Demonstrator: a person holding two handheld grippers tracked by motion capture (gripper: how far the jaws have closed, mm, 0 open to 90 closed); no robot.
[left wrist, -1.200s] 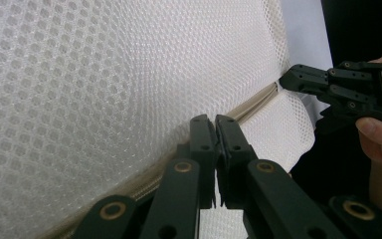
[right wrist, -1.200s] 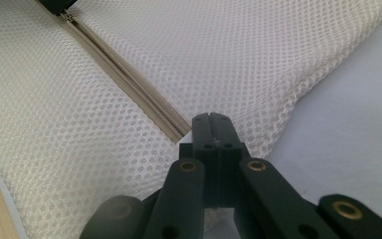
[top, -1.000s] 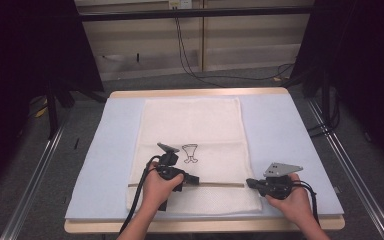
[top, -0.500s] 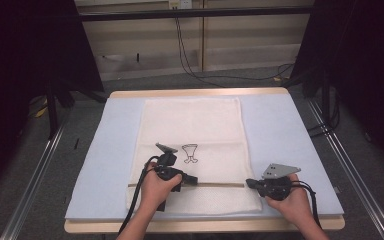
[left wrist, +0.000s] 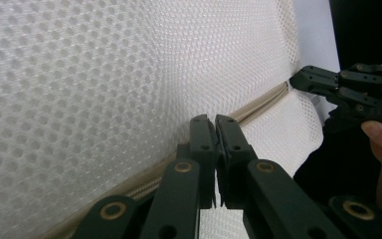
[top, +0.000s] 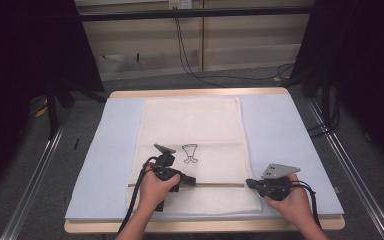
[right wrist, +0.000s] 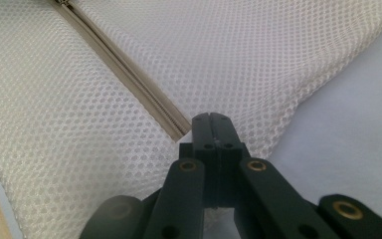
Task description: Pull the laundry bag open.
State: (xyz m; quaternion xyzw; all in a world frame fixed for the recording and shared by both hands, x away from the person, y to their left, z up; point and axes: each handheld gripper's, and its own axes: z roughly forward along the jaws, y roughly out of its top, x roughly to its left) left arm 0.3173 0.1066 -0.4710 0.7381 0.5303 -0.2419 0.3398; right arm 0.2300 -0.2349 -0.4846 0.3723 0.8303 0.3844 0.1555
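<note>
A white mesh bag [top: 195,125] lies flat on the pale blue mat [top: 280,130], with a beige zipper [top: 220,184] running across it near the front edge. My left gripper [top: 192,181] is shut with its tips on the zipper line [left wrist: 261,102]; its jaws [left wrist: 214,122] hide what they pinch. My right gripper [top: 248,183] is shut at the zipper's right end [right wrist: 179,127], its tips [right wrist: 210,119] pressed on the mesh there. In the left gripper view the right gripper [left wrist: 298,79] shows farther along the zipper.
A small black drawing [top: 190,153] marks the bag just beyond the left gripper. The mat covers a wooden table whose front edge [top: 205,226] lies near the person's forearms. Metal rails [top: 345,155] flank the table, and cables [top: 190,55] lie on the floor behind.
</note>
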